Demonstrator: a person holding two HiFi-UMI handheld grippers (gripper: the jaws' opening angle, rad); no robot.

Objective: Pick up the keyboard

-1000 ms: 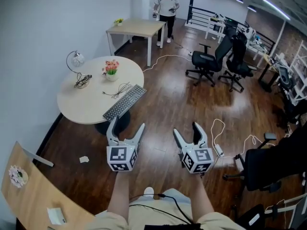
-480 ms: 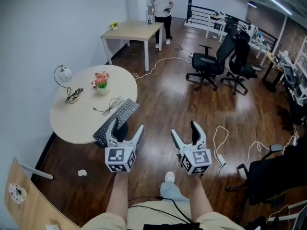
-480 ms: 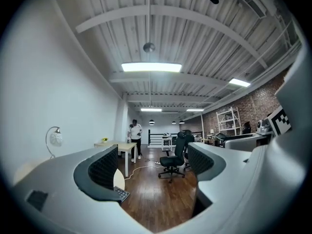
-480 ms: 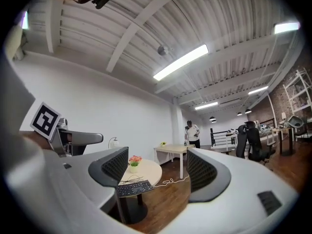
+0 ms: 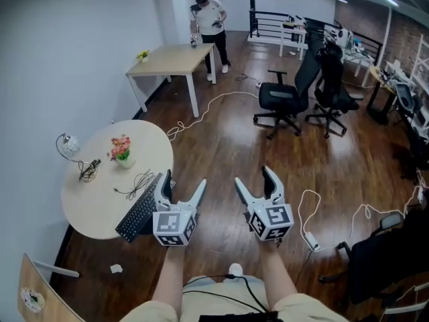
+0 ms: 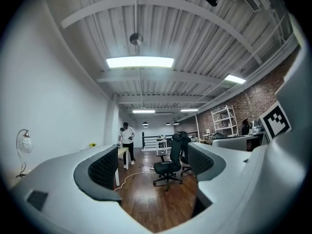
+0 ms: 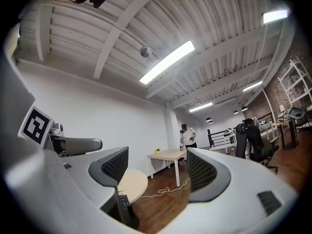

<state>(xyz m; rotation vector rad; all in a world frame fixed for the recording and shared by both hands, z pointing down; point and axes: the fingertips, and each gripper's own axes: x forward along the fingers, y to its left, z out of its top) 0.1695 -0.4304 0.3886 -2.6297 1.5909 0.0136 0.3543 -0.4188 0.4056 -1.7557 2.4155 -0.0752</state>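
A dark keyboard lies at the right edge of the round beige table in the head view, its near end overhanging. My left gripper hovers open just right of the keyboard, above the floor, nothing between its jaws. My right gripper is open and empty further right over the wooden floor. In the right gripper view a corner of the keyboard and the round table show between the jaws. The left gripper view looks down the room at office chairs.
On the round table stand a flower pot, a desk lamp and loose cables. A rectangular table with a person beside it is further back. Black office chairs stand at right. White cables trail on the floor.
The view has shifted back and rightward: the round table and keyboard now sit lower left. Both grippers stay open; the left one is now nearer the keyboard's end.
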